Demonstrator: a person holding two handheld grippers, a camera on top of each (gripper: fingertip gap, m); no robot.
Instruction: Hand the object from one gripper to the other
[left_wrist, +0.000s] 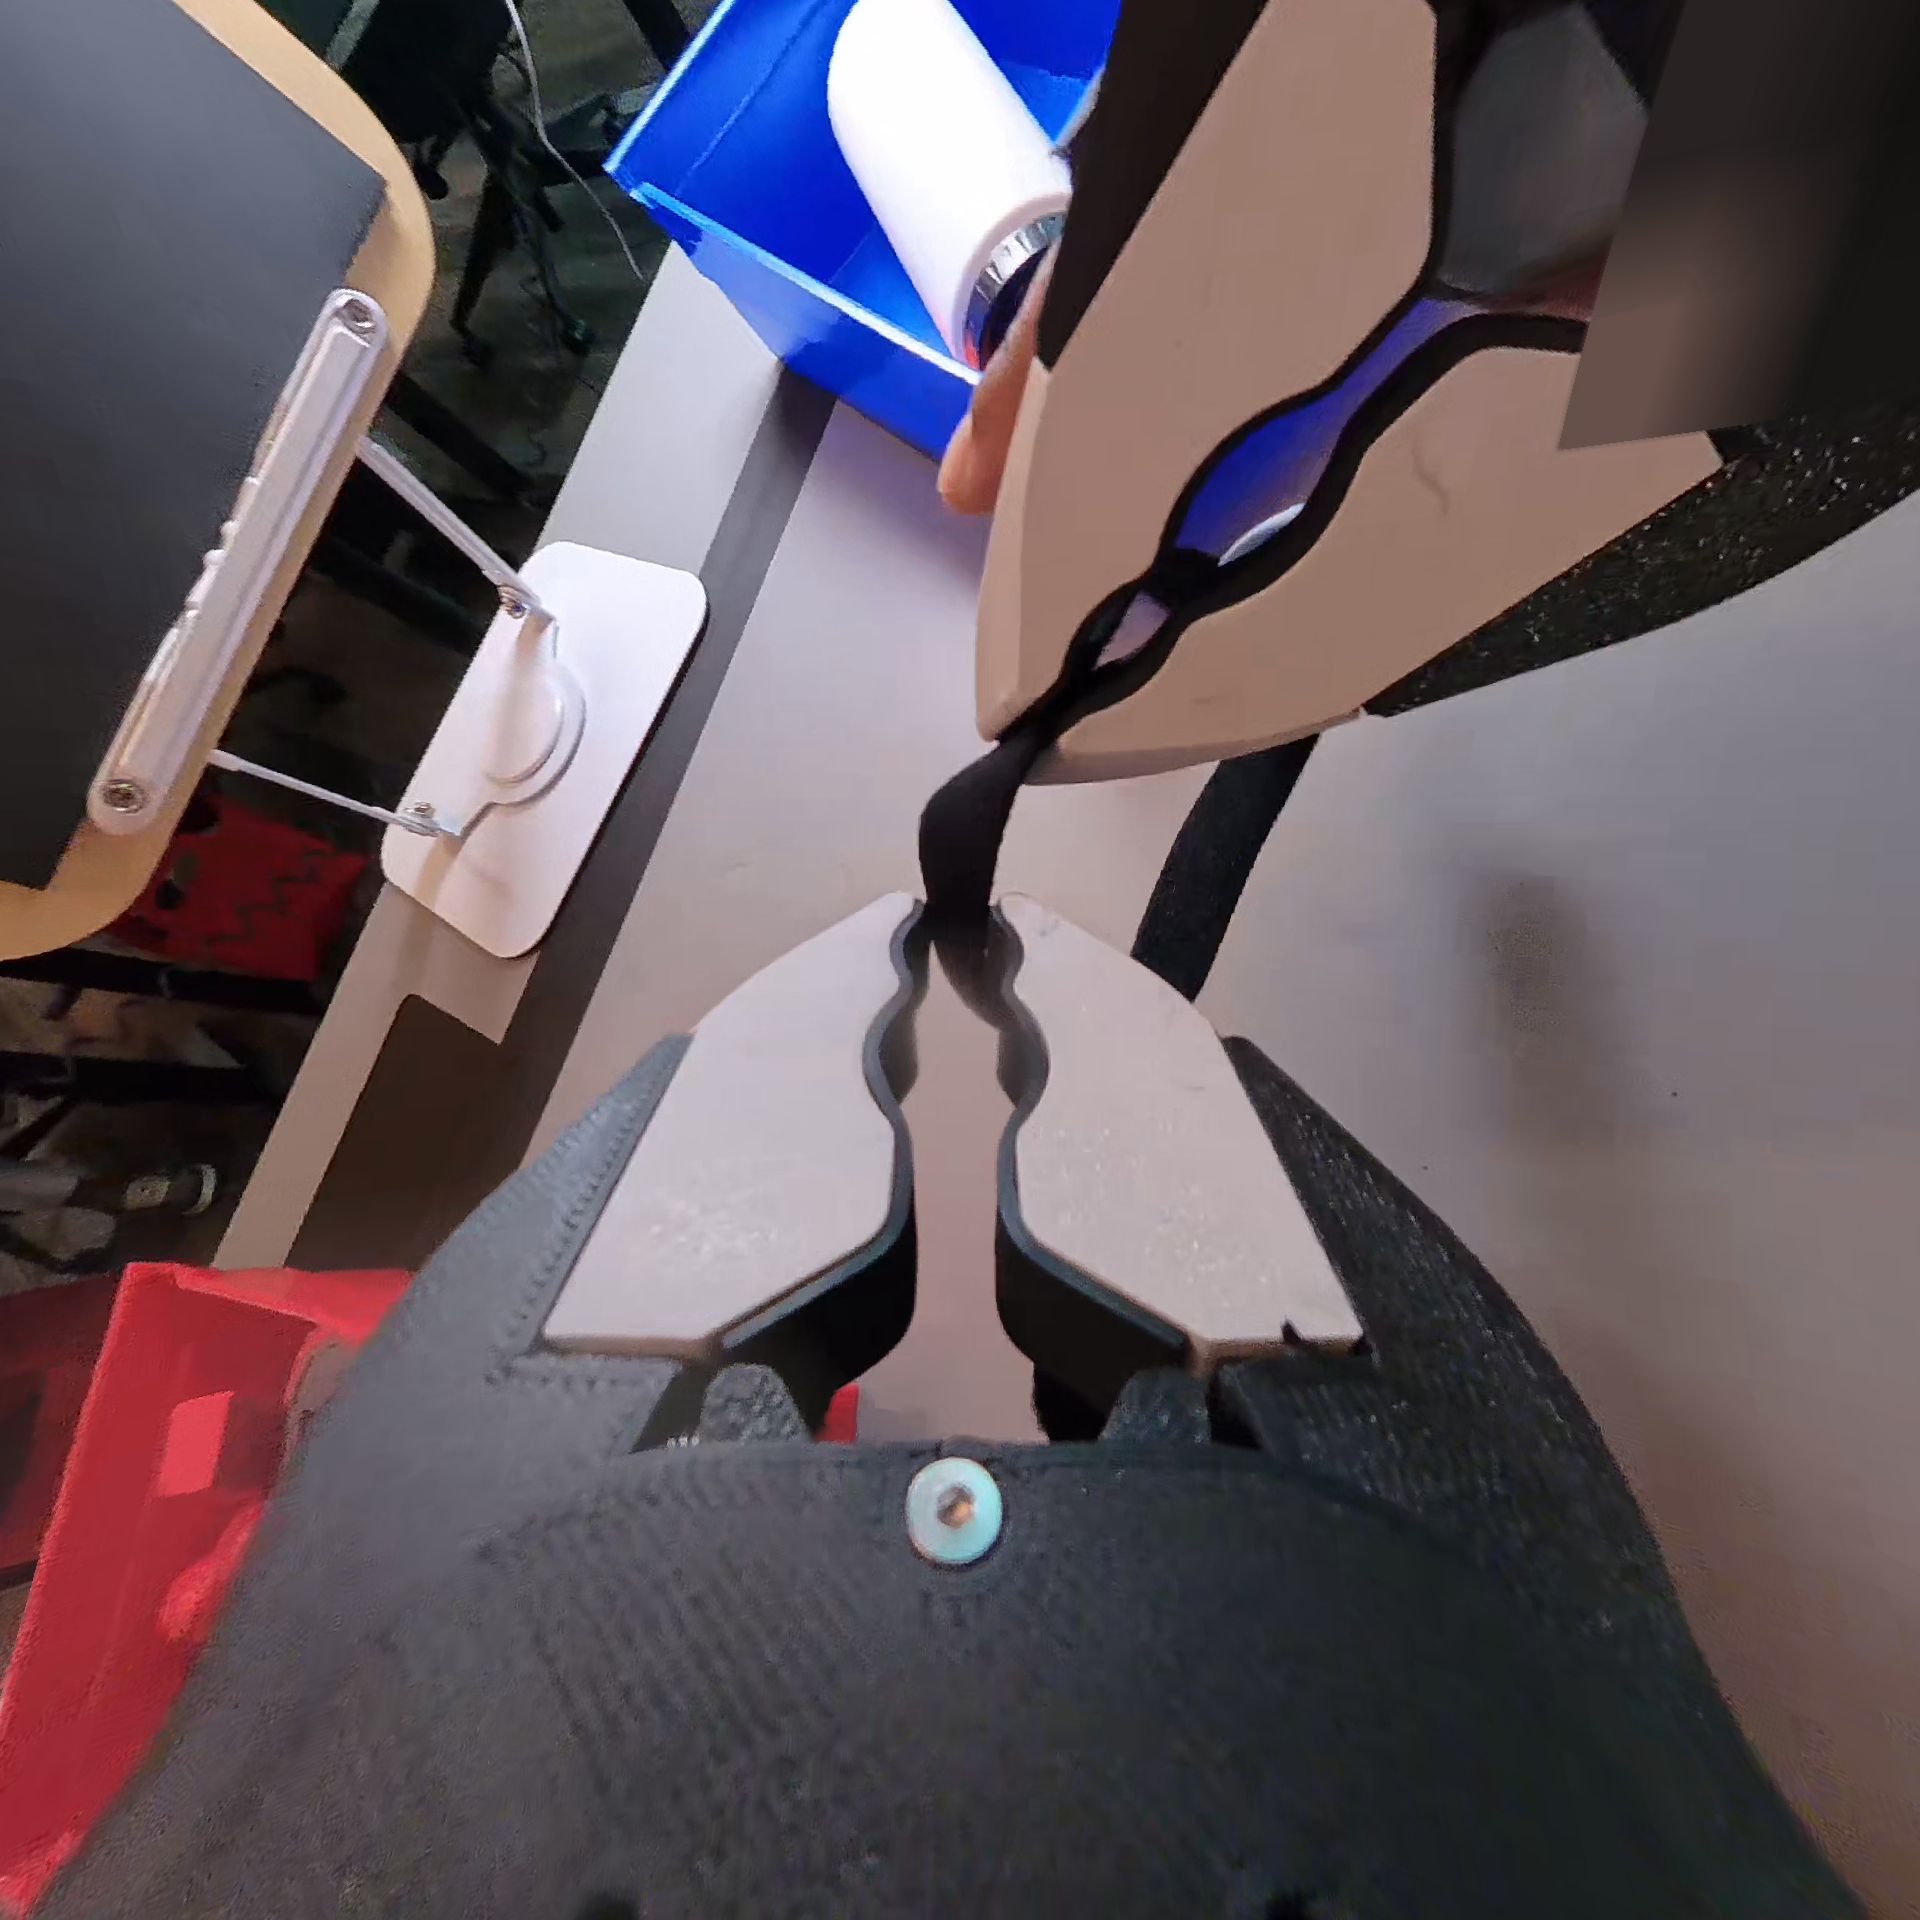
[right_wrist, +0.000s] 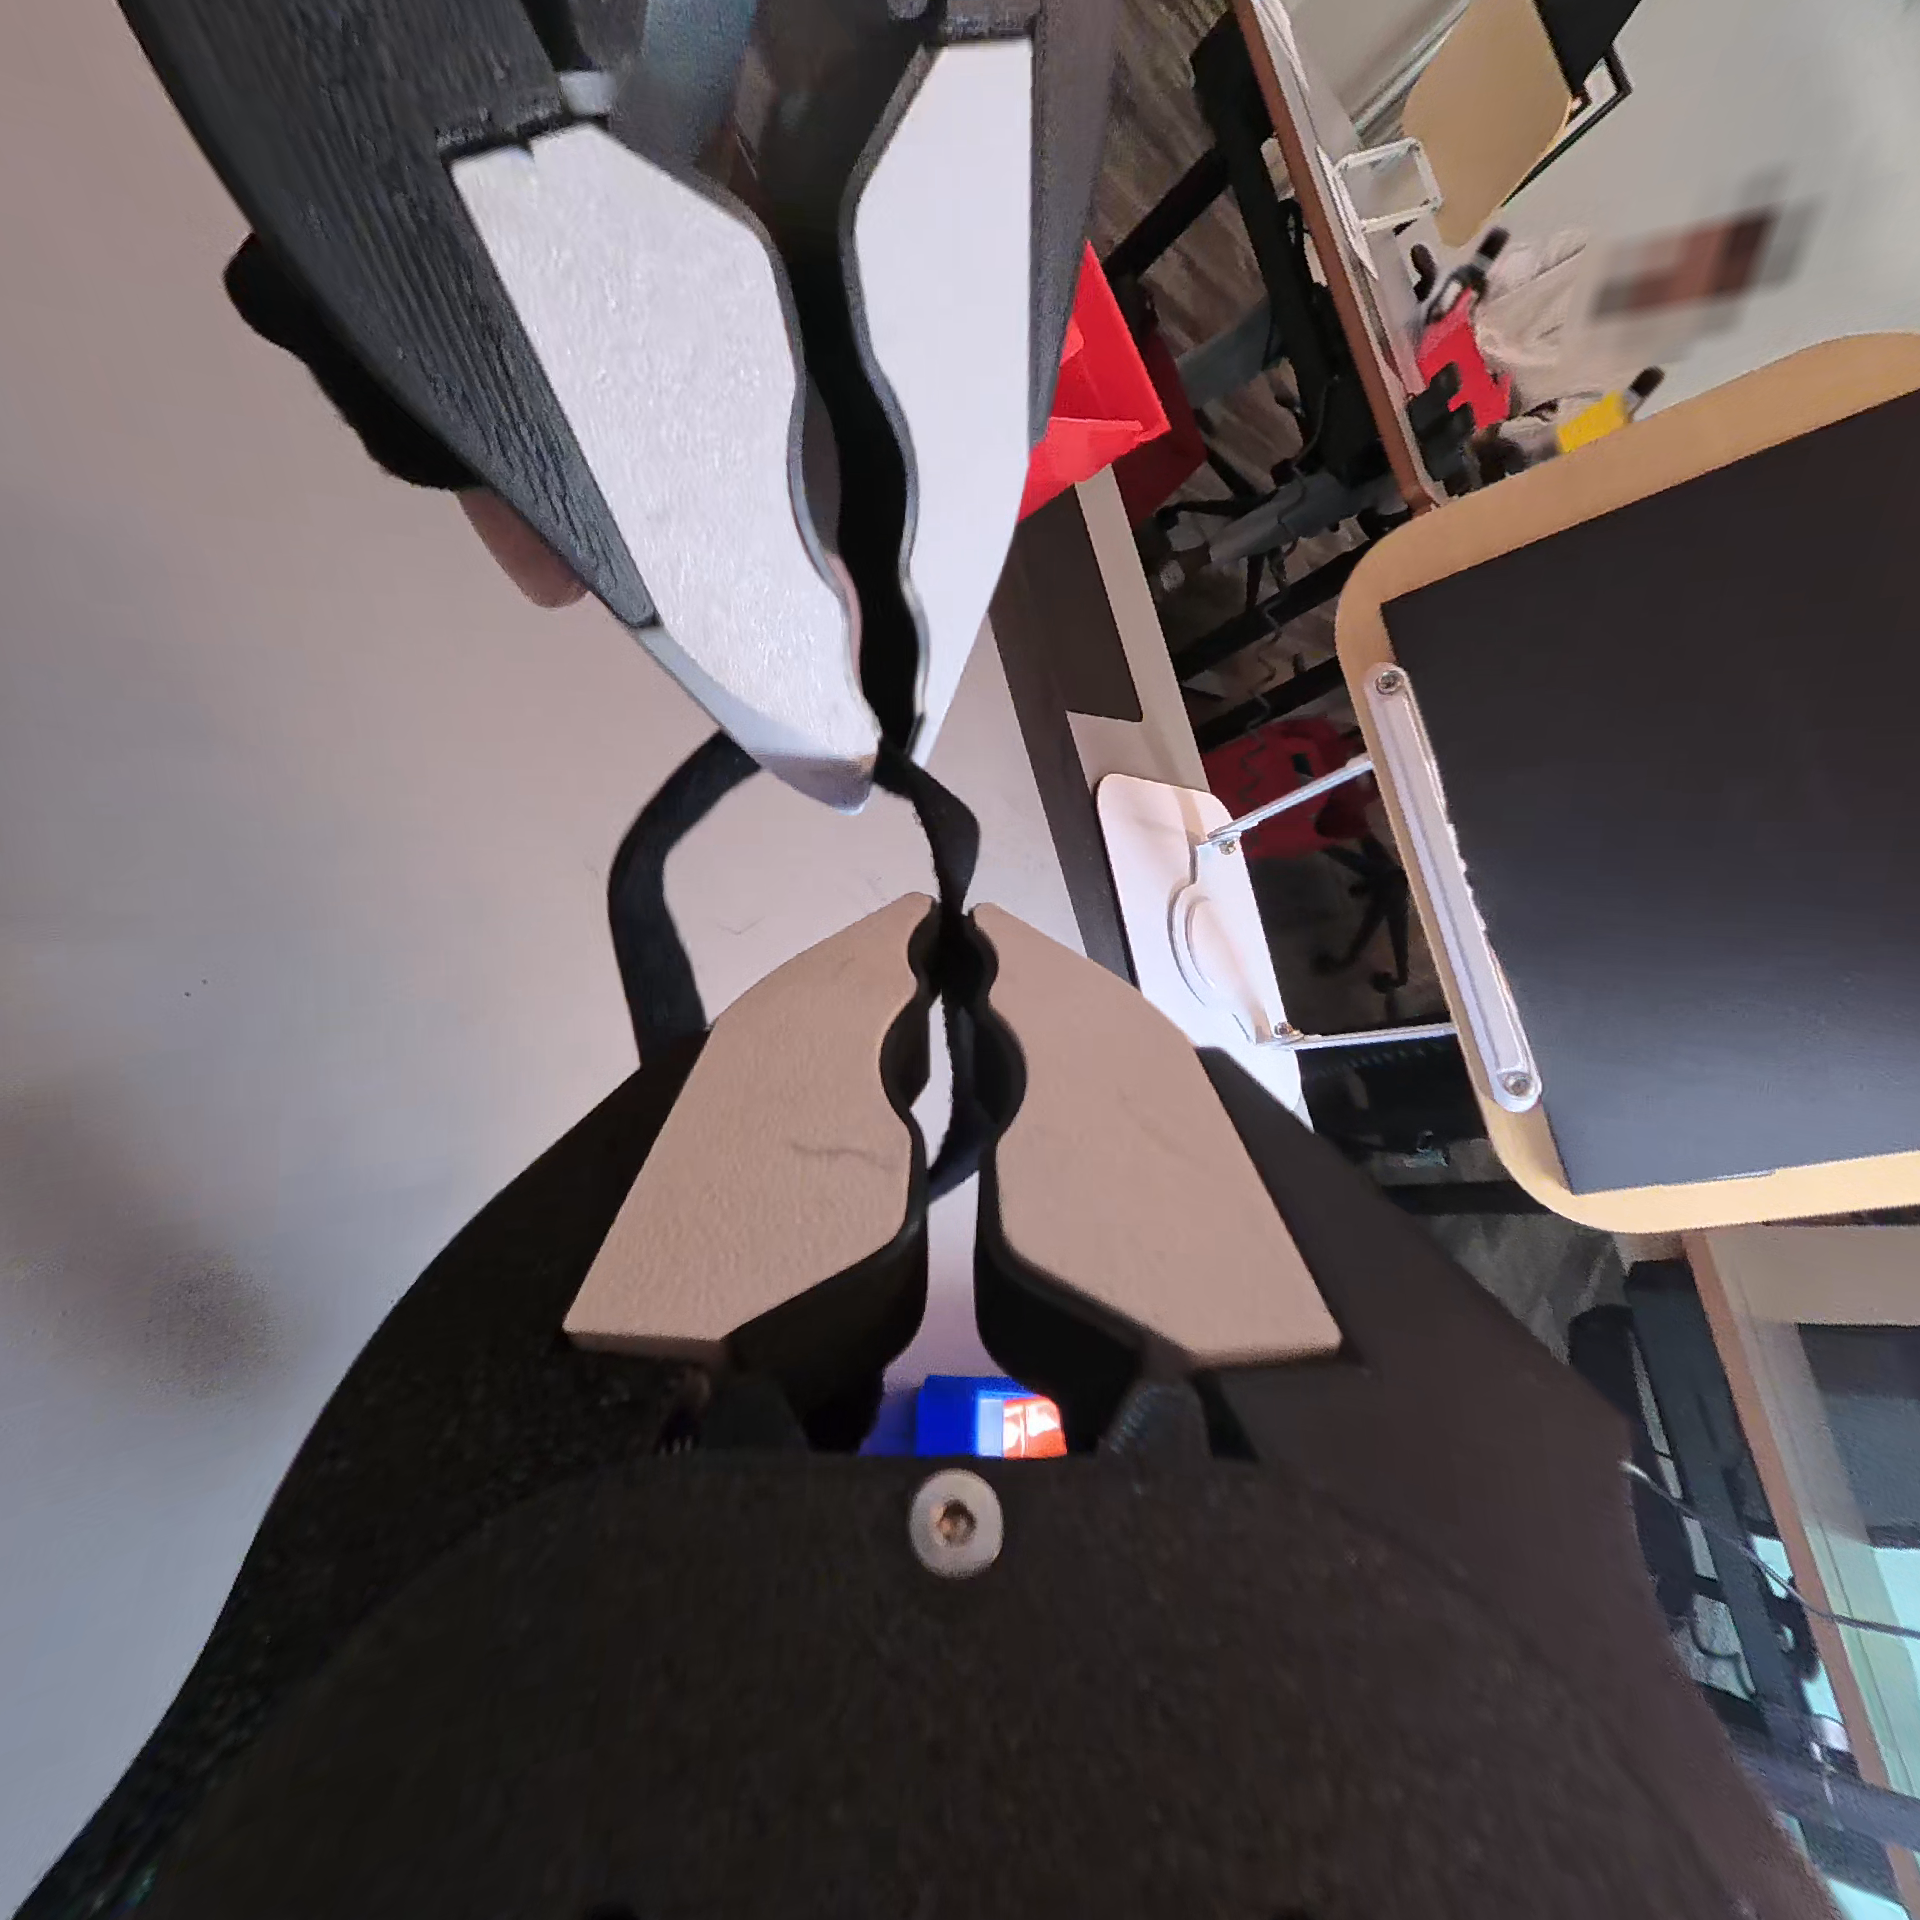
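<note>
Key relation: I see the black elastic fabric band (left_wrist: 961, 831) stretched in a short run between my two tool tips, its long axis lying along the line that joins them; neither tool is nearer, both have it at the very tip.
Left tool (left_wrist: 956, 920): closed on the band, wavy grey pads pinching it where they meet; behind the tip the pads stand apart.
Right tool (right_wrist: 948, 920): also clamped on the band at the tip, seen in the left wrist view coming in from the upper right (left_wrist: 1023, 743).
Band's place: held in the air above the pale grey desk (left_wrist: 1558, 1039), touching nothing but the tools as far as I can tell.
Band's look: soft, matte, dark, twisted into a narrow cord between the tips; the rest loops away as a wider textured strap (right_wrist: 649, 914) beside the right tool.
Step, as I judge it: mid-handover, both grips on; one tool must let go, and I cannot tell which is giving.
Risk: releasing under tension could snap the band back or slip it from the thin tip hold.
Surroundings: blue plastic bin (left_wrist: 748, 187) with a white roll (left_wrist: 935, 177), red bin (left_wrist: 135, 1475) near the left tool.
</note>
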